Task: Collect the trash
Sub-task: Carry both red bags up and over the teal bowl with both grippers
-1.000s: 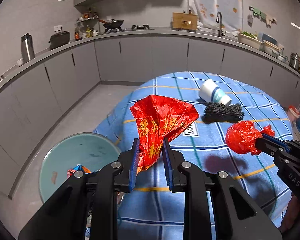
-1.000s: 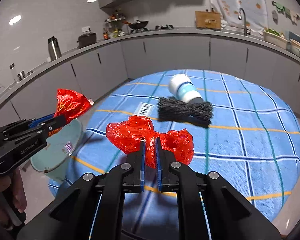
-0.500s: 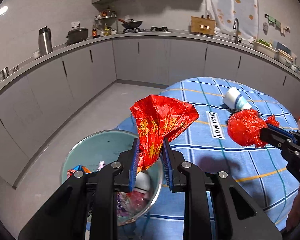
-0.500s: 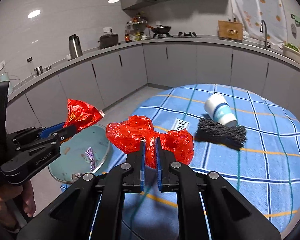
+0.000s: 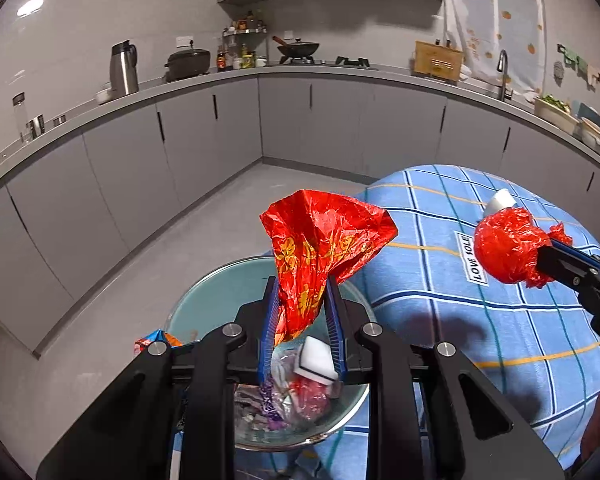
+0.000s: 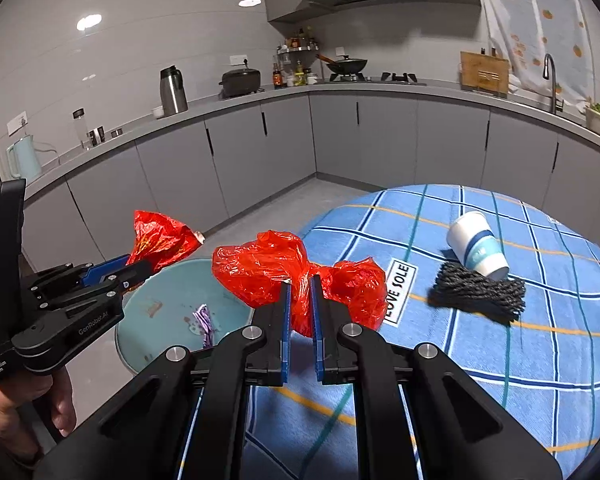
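My left gripper (image 5: 301, 292) is shut on a red printed wrapper (image 5: 320, 240) and holds it above the teal trash bin (image 5: 216, 292) on the floor beside the table. The bin holds several wrappers and a white sponge (image 5: 314, 364). My right gripper (image 6: 300, 292) is shut on a crumpled red plastic bag (image 6: 268, 270) above the table's left edge, near the bin (image 6: 160, 308). The right gripper's bag also shows in the left wrist view (image 5: 508, 246); the left gripper's wrapper shows in the right wrist view (image 6: 160, 240).
The round table has a blue checked cloth (image 6: 500, 360). On it lie a tipped white and blue paper cup (image 6: 478, 246) and a black mesh bundle (image 6: 478, 296). Grey kitchen cabinets (image 5: 220, 132) line the walls behind the open floor.
Both grippers have swung left from over the table toward the bin, each keeping its hold. The left gripper's wrapper is now over the bin's opening.
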`<state>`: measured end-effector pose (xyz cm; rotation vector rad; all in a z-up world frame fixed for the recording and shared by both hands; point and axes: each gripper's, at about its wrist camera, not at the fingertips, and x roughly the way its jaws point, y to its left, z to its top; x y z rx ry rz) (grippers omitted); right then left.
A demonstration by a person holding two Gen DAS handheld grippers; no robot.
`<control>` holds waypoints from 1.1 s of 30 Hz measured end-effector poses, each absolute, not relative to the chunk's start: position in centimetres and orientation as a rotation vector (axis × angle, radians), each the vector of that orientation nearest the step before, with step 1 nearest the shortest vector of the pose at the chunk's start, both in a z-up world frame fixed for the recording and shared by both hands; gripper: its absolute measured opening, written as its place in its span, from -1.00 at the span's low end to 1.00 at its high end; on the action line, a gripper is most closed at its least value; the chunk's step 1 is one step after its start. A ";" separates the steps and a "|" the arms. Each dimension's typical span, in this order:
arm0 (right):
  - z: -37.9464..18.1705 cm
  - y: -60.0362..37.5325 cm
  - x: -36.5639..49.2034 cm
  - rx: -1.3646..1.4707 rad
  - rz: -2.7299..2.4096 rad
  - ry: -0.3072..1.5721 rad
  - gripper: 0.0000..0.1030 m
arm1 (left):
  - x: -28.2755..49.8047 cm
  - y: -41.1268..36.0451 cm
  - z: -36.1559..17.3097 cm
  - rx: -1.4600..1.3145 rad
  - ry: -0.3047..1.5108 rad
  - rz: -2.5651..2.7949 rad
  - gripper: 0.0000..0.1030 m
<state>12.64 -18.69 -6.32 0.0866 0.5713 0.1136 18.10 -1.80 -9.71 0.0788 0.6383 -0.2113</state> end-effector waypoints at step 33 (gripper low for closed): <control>-7.1 -11.2 18.9 0.055 0.279 0.612 -0.80 | 21.7 3.8 -12.1 0.020 0.704 -0.057 -0.54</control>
